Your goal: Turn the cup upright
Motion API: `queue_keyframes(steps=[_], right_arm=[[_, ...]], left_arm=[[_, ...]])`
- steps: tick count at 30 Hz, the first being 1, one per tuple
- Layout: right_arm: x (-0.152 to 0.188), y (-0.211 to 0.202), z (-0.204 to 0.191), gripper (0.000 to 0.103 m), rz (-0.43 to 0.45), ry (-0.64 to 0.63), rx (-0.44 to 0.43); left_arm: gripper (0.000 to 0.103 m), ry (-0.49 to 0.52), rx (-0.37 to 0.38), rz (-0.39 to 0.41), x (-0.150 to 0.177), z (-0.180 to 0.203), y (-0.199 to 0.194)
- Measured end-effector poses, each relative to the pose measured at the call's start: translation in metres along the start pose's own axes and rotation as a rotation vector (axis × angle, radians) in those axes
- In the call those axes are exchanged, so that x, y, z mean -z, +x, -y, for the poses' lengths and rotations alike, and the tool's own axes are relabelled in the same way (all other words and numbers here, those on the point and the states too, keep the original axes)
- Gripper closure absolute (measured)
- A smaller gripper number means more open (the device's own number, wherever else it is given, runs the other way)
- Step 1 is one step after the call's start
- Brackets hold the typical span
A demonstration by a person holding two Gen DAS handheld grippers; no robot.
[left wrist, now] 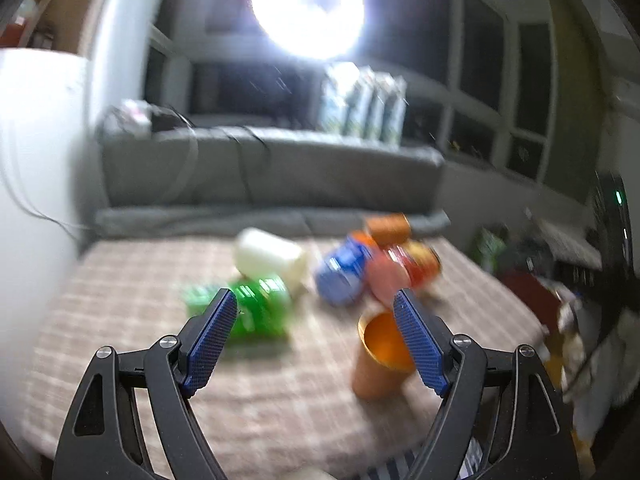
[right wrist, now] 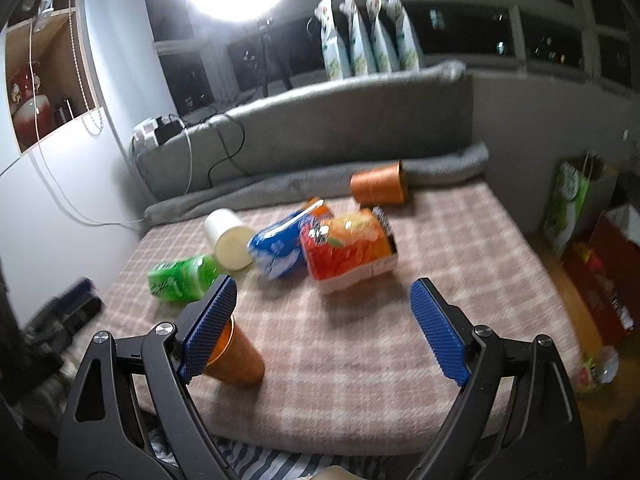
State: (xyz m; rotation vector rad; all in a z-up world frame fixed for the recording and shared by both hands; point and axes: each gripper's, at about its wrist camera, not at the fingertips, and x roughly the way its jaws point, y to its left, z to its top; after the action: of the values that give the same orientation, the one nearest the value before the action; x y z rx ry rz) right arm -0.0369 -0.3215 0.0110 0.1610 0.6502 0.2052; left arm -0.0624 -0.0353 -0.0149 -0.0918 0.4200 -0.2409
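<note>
Both grippers gape empty — only the right view shows the white cup's (right wrist: 231,242) mouth.

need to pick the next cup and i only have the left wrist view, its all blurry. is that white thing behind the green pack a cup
Observer: Yes, the white cup lies on its side, mouth toward the right wrist camera.
Operator: and the orange cup at the back
Observer: The far orange cup lies on its side by the grey cushion.
Operator: near one standing?
Observer: The near orange cup stands mouth up, just behind the right gripper's left finger; its jaws are open and hold nothing.
</note>
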Motion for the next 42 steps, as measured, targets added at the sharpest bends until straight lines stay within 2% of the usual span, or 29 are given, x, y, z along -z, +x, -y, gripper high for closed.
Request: queue_keyframes(steps=[5, 8, 11, 16, 22, 42], right_arm=[[-0.001, -0.005, -0.011, 0.01, 0.054, -0.049, 0.076], [-0.001, -0.009, -0.018, 0.01, 0.093, -0.082, 0.135], [0.0, -0.013, -0.02, 0.002, 0.138, -0.086, 0.181], [-0.001, -0.017, -0.024, 0.002, 0.182, -0.097, 0.227], [-0.001, -0.019, -0.028, 0.002, 0.195, -0.121, 0.243], [0.0, -0.019, -0.03, 0.002, 0.198, -0.124, 0.243]], left_arm=[[0.022, 0.009, -0.119, 0.095, -0.01, -0.003, -0.017], [0.022, 0.016, -0.146, 0.104, -0.011, -0.007, -0.02], [0.022, 0.01, -0.173, 0.111, -0.011, -0.011, -0.023], [0.022, 0.005, -0.179, 0.112, -0.013, -0.012, -0.021], [0.022, 0.004, -0.169, 0.112, -0.013, -0.011, -0.021], [0.022, 0.004, -0.167, 0.113, -0.016, -0.007, -0.022]])
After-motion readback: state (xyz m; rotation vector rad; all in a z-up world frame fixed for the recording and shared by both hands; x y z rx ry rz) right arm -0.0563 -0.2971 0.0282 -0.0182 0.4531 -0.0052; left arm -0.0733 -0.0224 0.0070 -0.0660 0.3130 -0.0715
